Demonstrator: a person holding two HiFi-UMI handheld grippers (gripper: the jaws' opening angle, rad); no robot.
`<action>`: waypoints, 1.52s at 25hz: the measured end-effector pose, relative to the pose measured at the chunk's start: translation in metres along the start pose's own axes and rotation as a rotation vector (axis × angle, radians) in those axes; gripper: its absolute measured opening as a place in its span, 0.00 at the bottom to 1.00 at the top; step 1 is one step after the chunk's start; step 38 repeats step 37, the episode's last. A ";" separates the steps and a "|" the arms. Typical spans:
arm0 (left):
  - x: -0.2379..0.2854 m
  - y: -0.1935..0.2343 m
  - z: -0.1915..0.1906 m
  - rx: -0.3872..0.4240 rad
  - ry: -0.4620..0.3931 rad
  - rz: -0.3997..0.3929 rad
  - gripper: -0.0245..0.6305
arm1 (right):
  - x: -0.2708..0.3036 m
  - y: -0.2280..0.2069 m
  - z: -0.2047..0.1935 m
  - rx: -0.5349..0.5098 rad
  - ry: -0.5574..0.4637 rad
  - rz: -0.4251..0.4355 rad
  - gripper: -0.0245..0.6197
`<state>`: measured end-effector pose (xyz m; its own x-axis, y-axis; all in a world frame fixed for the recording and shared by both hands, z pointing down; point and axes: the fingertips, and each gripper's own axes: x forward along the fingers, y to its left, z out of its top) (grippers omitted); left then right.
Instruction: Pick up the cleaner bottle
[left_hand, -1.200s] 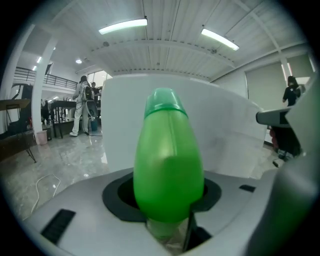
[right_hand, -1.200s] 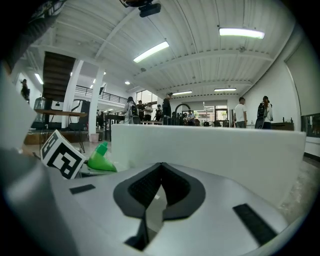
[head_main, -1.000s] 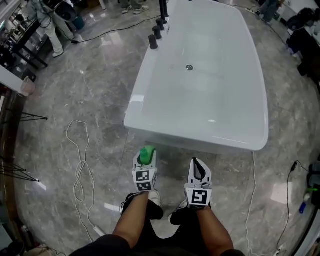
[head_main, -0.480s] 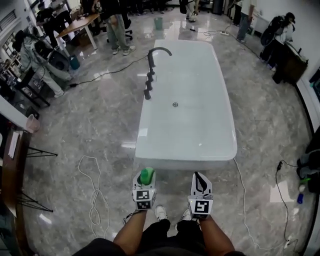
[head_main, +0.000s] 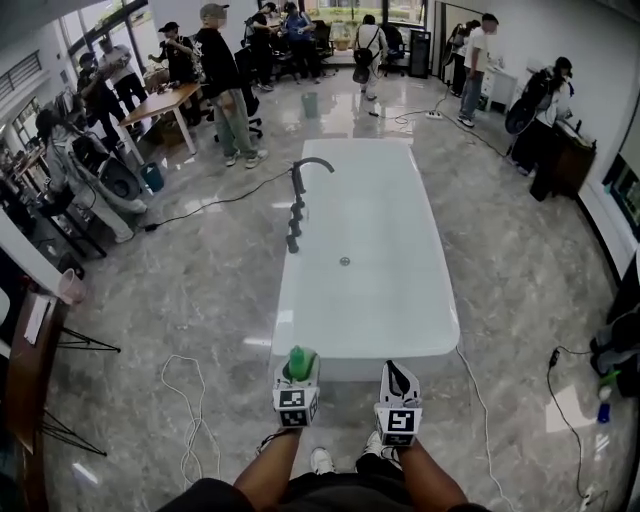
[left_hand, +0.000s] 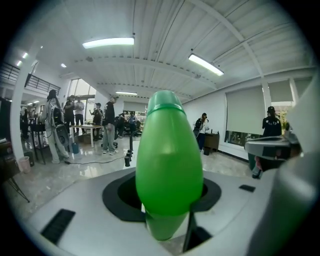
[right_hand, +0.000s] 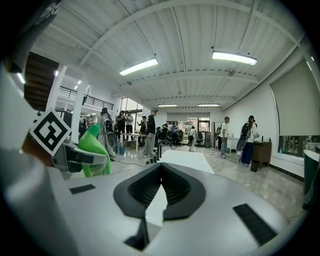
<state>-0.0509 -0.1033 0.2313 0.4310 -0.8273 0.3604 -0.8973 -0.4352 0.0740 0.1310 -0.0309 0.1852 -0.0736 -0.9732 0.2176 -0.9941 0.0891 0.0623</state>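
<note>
Bathtub (head_main: 365, 300) now lies farther below; left tongs (head_main: 297, 372) clamp cleaner bottle (head_main: 297, 358), right tongs (head_main: 399, 372) closed.

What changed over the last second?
The left gripper and right gripper rose together with the head camera: the tub now looks smaller, and people beyond it have come into view. Nothing taken or let go. Unchanged: left shut on the bottle, right shut and empty, side by side.

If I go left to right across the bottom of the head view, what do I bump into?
looped white cable → left gripper holding the green cleaner bottle → right gripper, empty → thin floor cable
</note>
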 end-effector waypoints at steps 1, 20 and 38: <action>0.004 -0.004 0.006 -0.002 -0.008 0.000 0.32 | 0.005 -0.007 0.001 -0.015 -0.005 0.003 0.06; 0.045 -0.070 0.064 0.009 -0.071 0.023 0.33 | 0.043 -0.092 0.057 -0.075 -0.106 0.055 0.06; 0.045 -0.023 0.086 0.031 -0.083 0.001 0.32 | 0.063 -0.065 0.073 -0.076 -0.116 -0.010 0.06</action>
